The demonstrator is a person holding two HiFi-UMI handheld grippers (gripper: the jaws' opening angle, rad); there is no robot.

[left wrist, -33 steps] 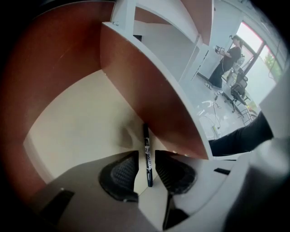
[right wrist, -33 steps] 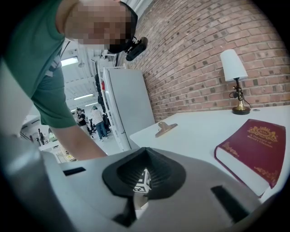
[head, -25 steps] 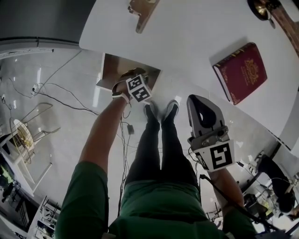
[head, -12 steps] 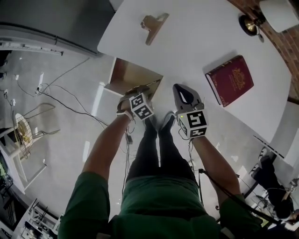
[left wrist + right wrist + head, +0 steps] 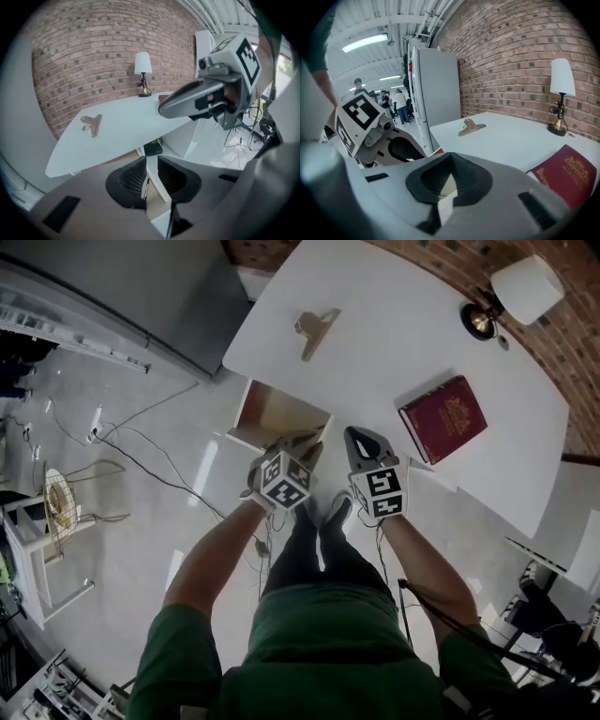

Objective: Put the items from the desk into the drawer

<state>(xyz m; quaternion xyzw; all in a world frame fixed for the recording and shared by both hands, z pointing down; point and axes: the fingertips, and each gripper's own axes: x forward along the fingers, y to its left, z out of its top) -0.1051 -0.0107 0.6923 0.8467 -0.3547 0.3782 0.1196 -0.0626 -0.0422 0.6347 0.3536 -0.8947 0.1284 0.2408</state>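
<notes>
Nearest me, at the centre of the head view, my left claw (image 5: 298, 442) hovers over the open drawer (image 5: 277, 413). Its jaws have just been closing and now stand narrow, a slim gap and nothing between them. Right beside it, my right claw (image 5: 362, 439) has its pads pressed together, and it's empty too. I can't make out what lies in the drawer from here.

So I judge we're between items, with both claws free and the next pick due.

Further out on the white tabletop (image 5: 375, 343), the red book (image 5: 442, 418) lies flat at centre right, close to the right claw. The clip (image 5: 314, 329) sits well apart at upper middle. The lamp (image 5: 511, 296) stands in the top right corner.

The book looks like the next call. That right claw must open up first, then come in low at the book's near edge, since it's flat and broad.
</notes>
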